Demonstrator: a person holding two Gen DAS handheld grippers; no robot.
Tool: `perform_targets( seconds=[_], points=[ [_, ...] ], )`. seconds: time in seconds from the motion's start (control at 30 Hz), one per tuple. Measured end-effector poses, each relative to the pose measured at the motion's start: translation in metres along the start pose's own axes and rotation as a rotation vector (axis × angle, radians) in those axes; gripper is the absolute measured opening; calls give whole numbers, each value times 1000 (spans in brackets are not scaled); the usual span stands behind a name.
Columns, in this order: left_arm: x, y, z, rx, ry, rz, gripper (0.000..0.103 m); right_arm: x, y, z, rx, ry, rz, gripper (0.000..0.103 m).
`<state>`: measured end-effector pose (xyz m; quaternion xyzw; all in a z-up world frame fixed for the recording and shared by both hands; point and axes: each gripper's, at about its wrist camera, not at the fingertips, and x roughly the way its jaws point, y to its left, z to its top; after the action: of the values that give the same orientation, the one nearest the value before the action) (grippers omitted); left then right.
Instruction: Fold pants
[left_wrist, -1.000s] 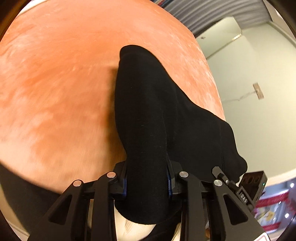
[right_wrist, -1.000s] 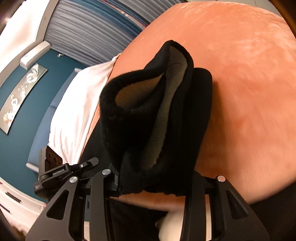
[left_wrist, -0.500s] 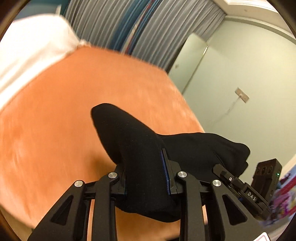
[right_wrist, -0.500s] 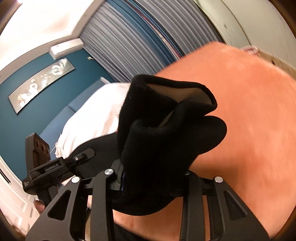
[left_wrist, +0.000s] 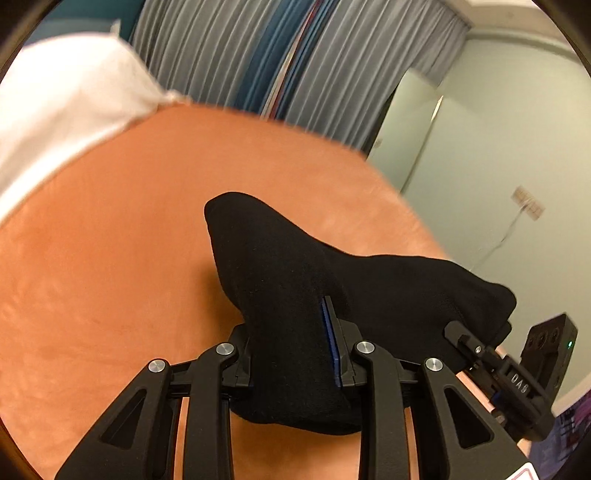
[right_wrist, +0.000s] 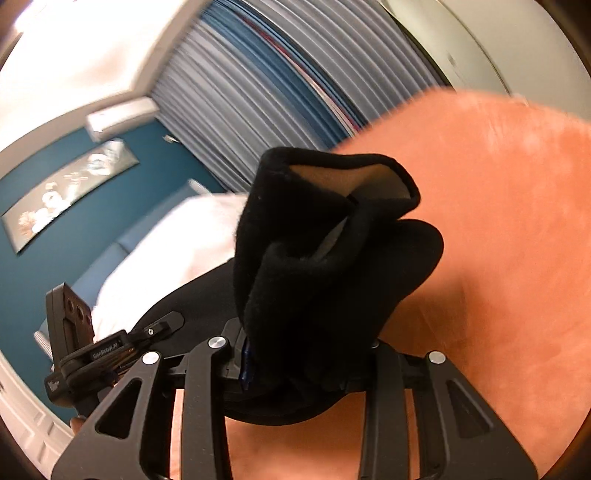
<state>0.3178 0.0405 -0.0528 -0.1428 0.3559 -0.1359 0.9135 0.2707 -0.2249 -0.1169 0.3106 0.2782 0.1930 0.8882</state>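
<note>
Both tools, left tool (left_wrist: 295, 354) and right tool (right_wrist: 306, 350), clamp black pants (left_wrist: 295, 288).

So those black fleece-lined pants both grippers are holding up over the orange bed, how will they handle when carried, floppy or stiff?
Likely floppy: the black fleece-lined pants sag between the left gripper and the right gripper. Probably thick and bulky, since the bunched cuff with its pale lining fills the jaws. They seem unlikely to slip, given the fuzzy fabric. Over the orange bed cover, loose ends may drag.
</note>
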Motion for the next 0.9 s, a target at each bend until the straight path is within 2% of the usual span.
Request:
perform_targets(
  seconds=[0.07, 0.13, 0.2, 0.3, 0.33, 0.37, 0.43, 0.53, 0.6, 0.63, 0.67, 0.7, 0.73, 0.77, 0.8, 0.83, 0.87, 0.9],
  points=[
    [30, 12, -12, -30, 54, 6, 27, 19, -23, -14, 27, 45, -18, 35],
    [51, 29, -27, -63, 75, 6, 41, 27, -40, -18, 108, 103, -18, 43],
    [53, 42, -34, -125, 86, -37, 47, 26, -50, -20, 148, 122, -4, 45],
    [50, 47, -33, -176, 98, -88, 45, 25, -49, -21, 159, 132, 4, 45],
    [48, 46, -31, -177, 98, -94, 38, 25, -45, -21, 153, 124, 6, 37],
    [47, 44, -29, -172, 96, -102, 34, 23, -37, -20, 118, 104, -4, 35],
    [36, 32, -19, -130, 64, -90, 27, 21, -18, -14, 50, 67, -8, 31],
    [14, 15, -2, -70, -29, -84, 26, 7, 7, -2, -31, -20, 13, 31],
    [5, 12, 8, -60, -69, -102, 27, 4, 8, 3, -57, -50, 12, 31],
    [10, 13, 8, -49, -52, -82, 32, 9, 4, 3, -47, -32, -6, 33],
    [20, 16, 2, -36, -11, -45, 34, 19, -10, -3, -5, 32, -40, 35],
    [30, 22, -8, -33, 40, -12, 40, 27, -23, -11, 50, 110, -74, 42],
    [47, 32, -23, -49, 132, 29, 49, 35, -40, -21, 121, 189, -121, 48],
    [55, 43, -37, -86, 188, 53, 59, 21, -53, -31, 181, 170, -53, 46],
    [54, 53, -47, -129, 198, 35, 67, 7, -54, -32, 200, 149, -34, 48],
    [44, 66, -56, -187, 173, -18, 67, -16, -54, -33, 219, 138, -59, 57],
    [24, 80, -65, -256, 148, -47, 67, -38, -54, -35, 217, 119, -91, 63],
    [11, 89, -69, -289, 144, -41, 74, -57, -54, -38, 212, 98, -110, 68]
  ],
)
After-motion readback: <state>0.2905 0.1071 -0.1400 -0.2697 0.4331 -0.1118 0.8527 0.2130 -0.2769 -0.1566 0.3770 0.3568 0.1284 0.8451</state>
